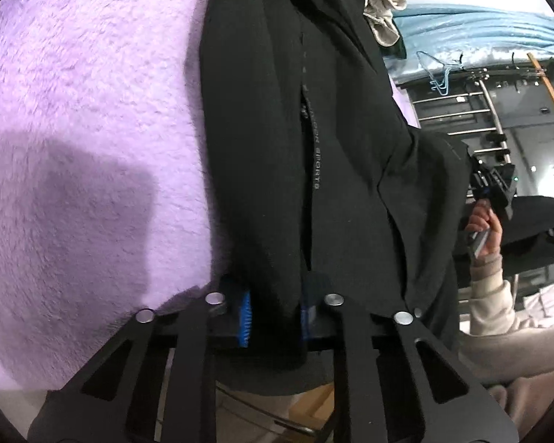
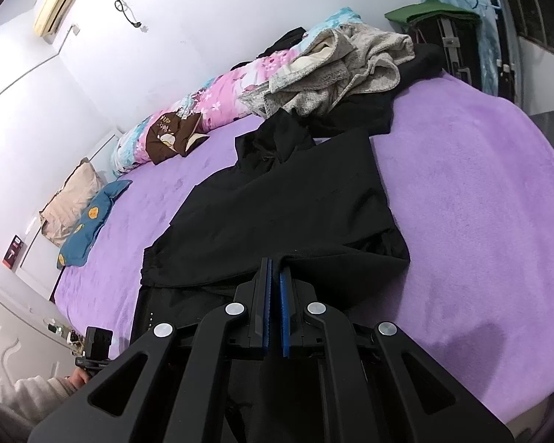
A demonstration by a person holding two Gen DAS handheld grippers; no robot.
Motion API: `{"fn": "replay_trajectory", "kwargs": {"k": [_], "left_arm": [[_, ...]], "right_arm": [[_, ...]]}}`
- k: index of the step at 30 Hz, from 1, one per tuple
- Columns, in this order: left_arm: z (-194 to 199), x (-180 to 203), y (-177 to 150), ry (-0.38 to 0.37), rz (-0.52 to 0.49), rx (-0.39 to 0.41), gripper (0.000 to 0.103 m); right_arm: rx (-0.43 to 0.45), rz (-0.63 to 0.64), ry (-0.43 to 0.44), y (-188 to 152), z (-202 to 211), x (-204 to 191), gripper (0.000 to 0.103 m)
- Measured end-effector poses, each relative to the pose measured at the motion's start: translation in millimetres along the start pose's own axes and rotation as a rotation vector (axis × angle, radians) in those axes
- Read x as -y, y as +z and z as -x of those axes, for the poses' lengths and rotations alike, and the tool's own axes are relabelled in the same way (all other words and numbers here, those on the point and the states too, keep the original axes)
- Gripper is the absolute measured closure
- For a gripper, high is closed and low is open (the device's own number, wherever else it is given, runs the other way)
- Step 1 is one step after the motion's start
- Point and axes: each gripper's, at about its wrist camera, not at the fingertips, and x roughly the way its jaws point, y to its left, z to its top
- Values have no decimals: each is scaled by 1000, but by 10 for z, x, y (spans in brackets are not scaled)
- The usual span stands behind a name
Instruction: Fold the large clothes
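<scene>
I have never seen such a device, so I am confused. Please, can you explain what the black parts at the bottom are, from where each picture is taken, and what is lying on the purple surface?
The black parts are two hand-held grippers, each with two fingers and blue pads. A person holds one in each hand; there is no robot. Each picture comes from a camera on one gripper, looking along its fingers.

In the left view, the left gripper is shut on a fold of the black garment. In the right view, the right gripper pinches the same garment's edge.

The garment lies on a purple blanket covering a bed. Behind it lie a grey fleece garment, a floral quilt and pillows.
</scene>
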Motion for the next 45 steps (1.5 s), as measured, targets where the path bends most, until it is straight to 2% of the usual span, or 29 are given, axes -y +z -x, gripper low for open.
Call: {"fn": "replay_trajectory", "kwargs": {"k": [2,6,10,24,33,45], "left_arm": [[5,76,9,7,-5,-1,95],[69,156,51,-44,92,9,97],[165,363,93,-44,101,34,98],[731,1099,582,-141,27,186,98],[1068,1312,1065,-196,24,276,98],[1208,1352,1932,-223,67,366,98]], "right_arm": [[2,1,2,-5,1,-13,99],[3,0,3,-7,16,-3,99],[2,1,10,-15,36,10,99],[19,-9,30,119,116,96,99],[44,-15,48,411,111,173,99],[65,-82,61,910,-274,436,99]]}}
